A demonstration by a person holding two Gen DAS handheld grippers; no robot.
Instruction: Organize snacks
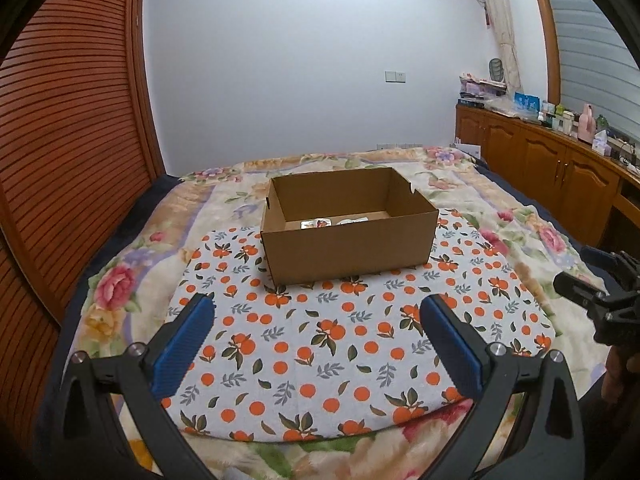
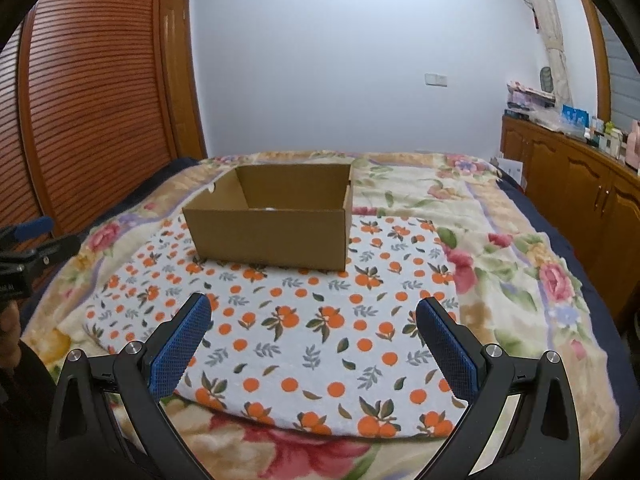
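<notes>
At the far left of the left wrist view stands a slatted wooden wardrobe [image 1: 68,152]. The left gripper [image 1: 316,320] hovers over an orange-print cloth [image 1: 304,344] with its jaws spread wide and nothing between them. Straight ahead of it, well beyond the fingertips, an open cardboard box [image 1: 348,248] sits on the far part of that cloth, which lies on a floral blanket [image 1: 116,276]. From this higher angle the box floor shows, and a few wrapped snacks [image 1: 332,223] lie there against the near wall. Out past the right finger the right gripper [image 1: 600,292] enters from the edge, seen sidelong. Farther right, wooden cabinets [image 1: 560,176] carry bottles and boxes.

In the right wrist view the left gripper [image 2: 28,240] pokes in at the far left edge. The right gripper [image 2: 314,320] also has its jaws wide apart and empty above the cloth [image 2: 320,344]. The box [image 2: 272,236] lies ahead and slightly left of its centre. Here the near wall hides the floor, so only a pale sliver of the contents peeks over the rim.
</notes>
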